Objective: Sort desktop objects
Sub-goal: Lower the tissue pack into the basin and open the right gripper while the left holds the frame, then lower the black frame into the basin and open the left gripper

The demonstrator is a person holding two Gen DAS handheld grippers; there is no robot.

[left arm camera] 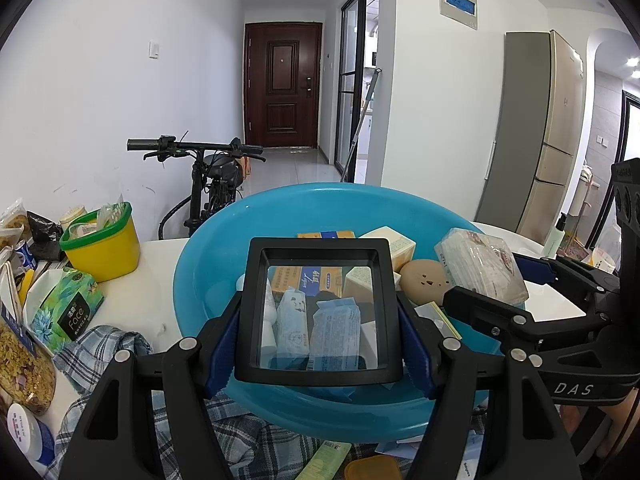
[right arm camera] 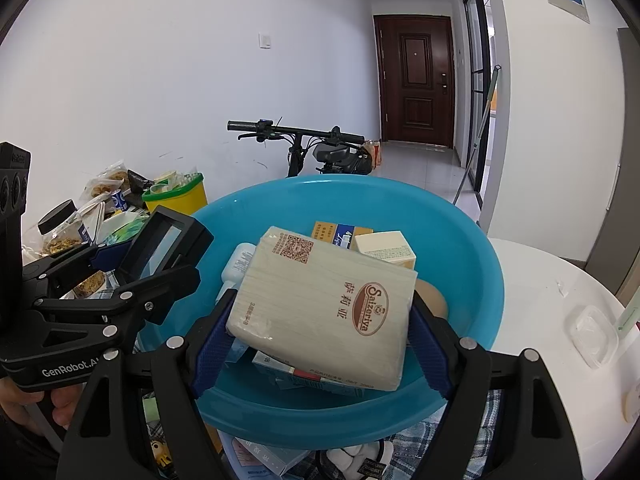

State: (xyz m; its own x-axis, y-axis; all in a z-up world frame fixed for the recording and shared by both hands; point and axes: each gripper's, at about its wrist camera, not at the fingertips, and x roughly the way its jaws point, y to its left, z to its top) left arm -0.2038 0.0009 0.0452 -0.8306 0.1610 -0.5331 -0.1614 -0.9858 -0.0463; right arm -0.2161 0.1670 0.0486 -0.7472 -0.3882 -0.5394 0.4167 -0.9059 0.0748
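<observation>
A blue plastic basin [left arm camera: 320,192] sits on the table and holds several small boxes, packets and a tan round puff [left arm camera: 424,280]. My left gripper [left arm camera: 320,344] is shut on a black square case with a clear window [left arm camera: 320,374], held over the basin's near side. The same case [right arm camera: 160,236] shows at the left in the right wrist view. My right gripper [right arm camera: 322,340] is shut on a beige wrapped tissue pack [right arm camera: 324,304] with a red oval logo, above the basin [right arm camera: 360,186]. The tissue pack [left arm camera: 480,268] also shows in the left wrist view.
A yellow tub with a green rim [left arm camera: 102,248], a green tissue pack [left arm camera: 68,308], snack bags and a jar [right arm camera: 60,224] crowd the table's left. A plaid cloth [left arm camera: 104,344] lies under the basin. A clear plastic tub [right arm camera: 592,336] sits on the white table [right arm camera: 540,280]. A bicycle [left arm camera: 208,168] stands behind.
</observation>
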